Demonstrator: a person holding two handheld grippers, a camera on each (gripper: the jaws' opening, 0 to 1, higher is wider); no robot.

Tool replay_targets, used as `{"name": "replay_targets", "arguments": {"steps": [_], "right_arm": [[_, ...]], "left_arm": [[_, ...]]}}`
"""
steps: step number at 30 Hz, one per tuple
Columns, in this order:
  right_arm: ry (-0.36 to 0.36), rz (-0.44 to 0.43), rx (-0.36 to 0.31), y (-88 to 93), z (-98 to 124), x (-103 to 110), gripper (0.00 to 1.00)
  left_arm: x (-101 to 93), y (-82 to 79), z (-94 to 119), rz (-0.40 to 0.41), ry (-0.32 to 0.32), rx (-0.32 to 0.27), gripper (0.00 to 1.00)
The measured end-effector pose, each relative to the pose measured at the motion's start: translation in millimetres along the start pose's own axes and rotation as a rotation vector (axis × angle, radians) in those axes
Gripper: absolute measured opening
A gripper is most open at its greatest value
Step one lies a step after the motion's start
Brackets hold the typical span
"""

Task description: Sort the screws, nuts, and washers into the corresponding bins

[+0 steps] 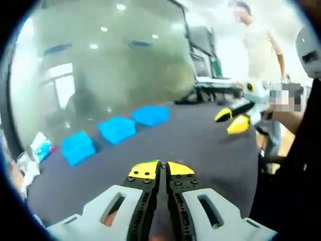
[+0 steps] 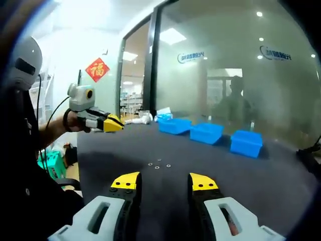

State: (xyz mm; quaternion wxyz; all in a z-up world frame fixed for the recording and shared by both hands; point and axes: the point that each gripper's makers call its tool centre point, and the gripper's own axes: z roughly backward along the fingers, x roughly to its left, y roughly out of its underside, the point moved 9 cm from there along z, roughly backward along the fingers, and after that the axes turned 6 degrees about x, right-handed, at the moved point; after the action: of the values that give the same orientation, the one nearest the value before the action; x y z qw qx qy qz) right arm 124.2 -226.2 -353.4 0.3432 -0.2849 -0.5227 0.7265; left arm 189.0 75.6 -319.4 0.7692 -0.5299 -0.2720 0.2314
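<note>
In the left gripper view, my left gripper (image 1: pixel 161 168) had its yellow tips pressed together, nothing visible between them. It hung over the dark table (image 1: pixel 200 145). Three blue bins (image 1: pixel 117 129) sat in a row along the far edge by the glass wall (image 1: pixel 110 65), blurred. My right gripper (image 1: pixel 231 119) came in from the right, smeared by motion. A person (image 1: pixel 261 47) stood behind it, cut off by the rim.

In the right gripper view, my right gripper (image 2: pixel 164 182) stood wide apart, empty. Just beyond the tips lay a few small parts (image 2: pixel 157 164) on the table (image 2: pixel 150 145), too tiny to tell screws from nuts or washers. The bins (image 2: pixel 206 132) stood well apart from them by the glass (image 2: pixel 241 65). My left gripper (image 2: pixel 113 123) hovered at left, tips together.
</note>
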Motion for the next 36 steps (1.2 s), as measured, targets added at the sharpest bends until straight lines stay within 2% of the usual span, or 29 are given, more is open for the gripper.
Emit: {"name": "replay_targets", "arguments": {"steps": [2,5,6,12,18,22,23,25,30,36], "right_arm": [[-0.002,0.002,0.000,-0.9,-0.7,1.1,0.33],[-0.006,0.007,0.001,-2.3,-1.4,3.0,0.33],[-0.006,0.009,0.000,-2.6,-1.4,3.2,0.33],[-0.005,0.004,-0.004,-1.9,-2.5,3.4,0.33],[-0.002,-0.001,-0.001,0.1,-3.2,1.7,0.33],[0.000,-0.003,-0.001,-0.1,-2.9,0.6,0.33],[0.001,-0.003,-0.001,-0.2,-2.7,0.4,0.33],[0.002,-0.003,-0.002,-0.2,-2.4,0.0,0.32],[0.006,-0.004,-0.002,0.1,-1.3,-0.9,0.32],[0.014,-0.010,-0.002,1.2,0.4,-2.0,0.32]], "left_arm": [[3.4,-2.0,5.8,-0.015,-0.051,-0.015,0.03],[12.3,-5.4,11.9,-0.002,-0.079,-0.041,0.03],[18.7,-6.6,13.7,0.021,-0.115,-0.051,0.03],[53.9,-11.9,18.1,0.059,-0.216,-0.073,0.03],[94.5,-20.0,9.6,0.101,-0.282,-0.099,0.03],[122.1,-31.5,-2.7,0.102,-0.325,-0.125,0.03],[129.9,-34.6,-6.9,0.104,-0.334,-0.110,0.03],[143.7,-42.5,-13.5,0.088,-0.368,-0.118,0.03],[175.0,-55.2,-41.7,0.135,-0.362,-0.136,0.03],[209.7,-55.7,-73.4,0.174,-0.407,-0.117,0.03]]}}
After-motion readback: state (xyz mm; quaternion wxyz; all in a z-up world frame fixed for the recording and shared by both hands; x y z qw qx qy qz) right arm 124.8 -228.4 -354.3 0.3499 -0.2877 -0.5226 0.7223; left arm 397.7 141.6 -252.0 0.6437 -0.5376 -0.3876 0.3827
